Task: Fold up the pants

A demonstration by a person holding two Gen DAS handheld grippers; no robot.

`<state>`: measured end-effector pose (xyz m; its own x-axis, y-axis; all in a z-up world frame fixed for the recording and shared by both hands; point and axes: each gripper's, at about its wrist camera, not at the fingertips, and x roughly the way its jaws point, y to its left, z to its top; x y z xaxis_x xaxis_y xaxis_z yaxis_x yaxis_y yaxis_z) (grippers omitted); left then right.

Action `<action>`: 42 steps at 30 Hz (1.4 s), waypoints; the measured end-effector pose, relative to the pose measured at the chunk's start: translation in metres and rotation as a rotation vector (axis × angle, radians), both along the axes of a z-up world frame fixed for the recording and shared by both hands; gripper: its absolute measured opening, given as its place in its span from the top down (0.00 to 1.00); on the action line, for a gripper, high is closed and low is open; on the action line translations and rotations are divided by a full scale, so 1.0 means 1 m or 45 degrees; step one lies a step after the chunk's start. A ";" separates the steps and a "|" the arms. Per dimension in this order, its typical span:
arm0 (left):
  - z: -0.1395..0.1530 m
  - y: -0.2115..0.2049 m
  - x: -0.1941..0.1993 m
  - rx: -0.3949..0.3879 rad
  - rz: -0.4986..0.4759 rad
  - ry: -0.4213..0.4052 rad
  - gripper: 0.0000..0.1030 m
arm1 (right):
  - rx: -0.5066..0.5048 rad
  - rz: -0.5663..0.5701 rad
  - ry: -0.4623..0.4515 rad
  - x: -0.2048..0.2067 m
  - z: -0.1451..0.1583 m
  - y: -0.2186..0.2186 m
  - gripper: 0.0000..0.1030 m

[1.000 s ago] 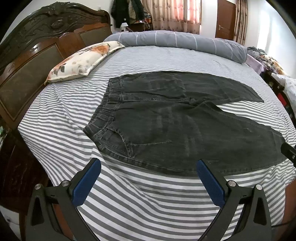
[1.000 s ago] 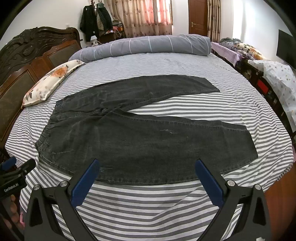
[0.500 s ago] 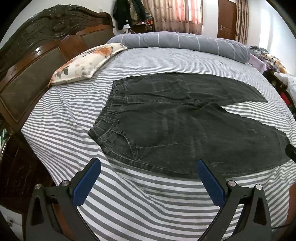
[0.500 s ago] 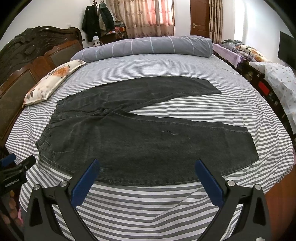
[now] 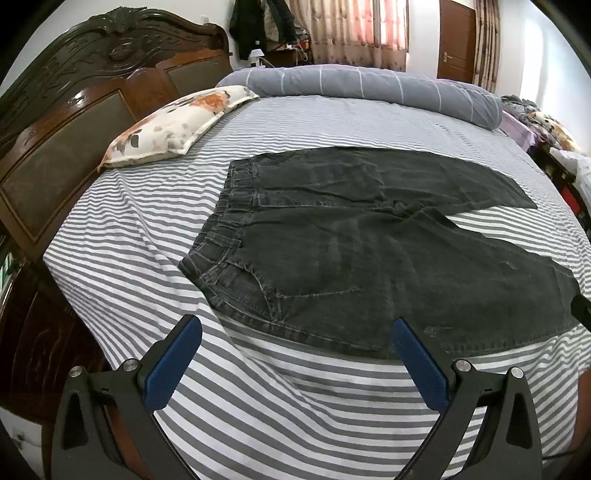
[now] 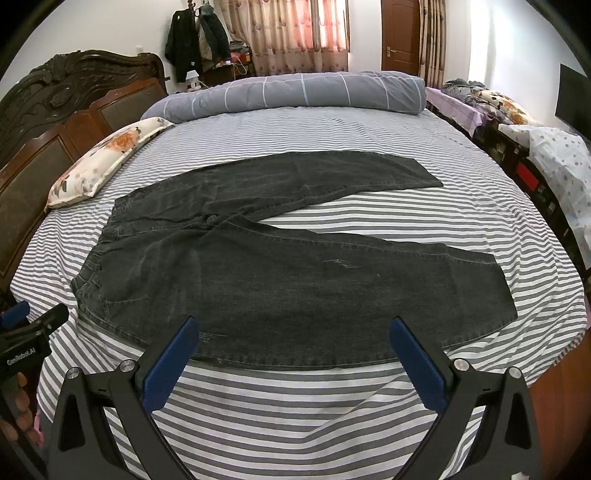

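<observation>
Pants [image 6: 280, 269] flat on bed [image 6: 332, 417]; pillow [image 6: 99, 166] left, apparently untouched.

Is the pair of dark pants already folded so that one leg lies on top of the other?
No: the pants lie flat on the striped bed with both legs spread apart in a V.

You've got a bed [image 5: 155, 229] with a grey-white striped sheet; on it: dark pants [image 5: 369, 258] spread flat mid-bed, floral pillow [image 5: 177, 129] near the headboard, rolled grey duvet [image 5: 369, 85] along the far edge.

Carved wooden headboard [image 5: 92, 110] left; curtained window [image 6: 284, 33] (backlit); door [image 6: 400, 35], seemingly shut.
</observation>
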<state>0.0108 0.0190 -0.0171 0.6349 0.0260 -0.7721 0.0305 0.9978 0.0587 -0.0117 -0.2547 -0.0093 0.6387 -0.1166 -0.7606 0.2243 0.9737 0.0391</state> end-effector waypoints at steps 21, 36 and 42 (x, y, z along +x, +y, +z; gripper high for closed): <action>0.001 0.052 0.039 -0.104 0.047 -0.046 0.17 | 0.048 0.061 -0.086 -0.003 0.003 -0.001 0.00; -0.008 0.128 0.171 -0.399 -0.023 -0.055 0.62 | 0.030 0.109 0.017 0.074 -0.013 0.000 0.00; -0.033 0.153 0.249 -0.480 -0.017 -0.014 0.63 | 0.047 0.154 0.044 0.134 -0.021 0.006 0.00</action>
<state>0.2597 0.1724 -0.0505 0.6415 -0.2672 -0.7190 0.0453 0.9489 -0.3123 0.1221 -0.2488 -0.0302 0.6198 -0.0119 -0.7847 0.1074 0.9918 0.0698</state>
